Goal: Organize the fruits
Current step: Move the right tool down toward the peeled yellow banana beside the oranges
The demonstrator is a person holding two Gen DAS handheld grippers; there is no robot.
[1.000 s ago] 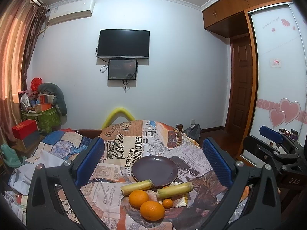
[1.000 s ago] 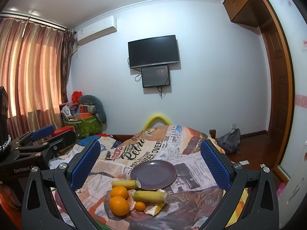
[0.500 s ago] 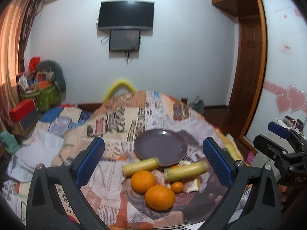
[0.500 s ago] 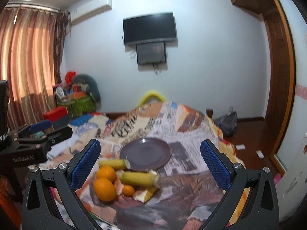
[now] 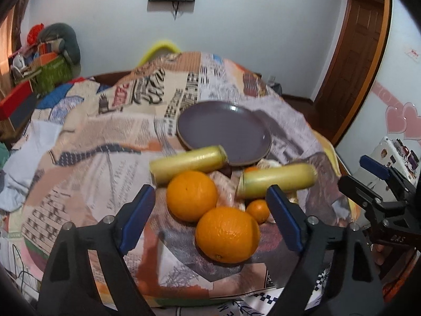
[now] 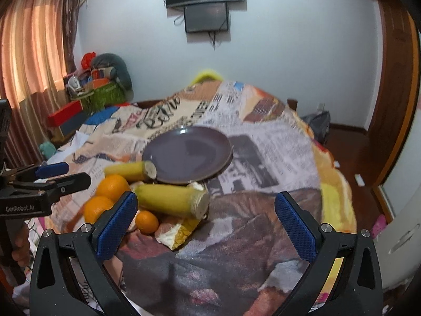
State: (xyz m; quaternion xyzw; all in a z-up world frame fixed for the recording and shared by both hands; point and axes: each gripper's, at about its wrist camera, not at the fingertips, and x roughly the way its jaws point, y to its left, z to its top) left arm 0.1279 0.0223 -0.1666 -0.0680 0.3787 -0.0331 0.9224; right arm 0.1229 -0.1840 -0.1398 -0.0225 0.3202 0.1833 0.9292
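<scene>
Left gripper [image 5: 210,220] spread above oranges [image 5: 227,234], right gripper [image 6: 206,222] spread wide, level

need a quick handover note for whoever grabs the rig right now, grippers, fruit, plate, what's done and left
Left gripper: open, holding nothing, over the two big oranges.
Right gripper: open, holding nothing, near the closer yellow stalk.
Plate: nothing on it, just behind the fruit.
Small orange and second stalk lie on the cloth with the rest.
Done: nothing placed.
Left: all the fruit, probably onto the plate.
</scene>
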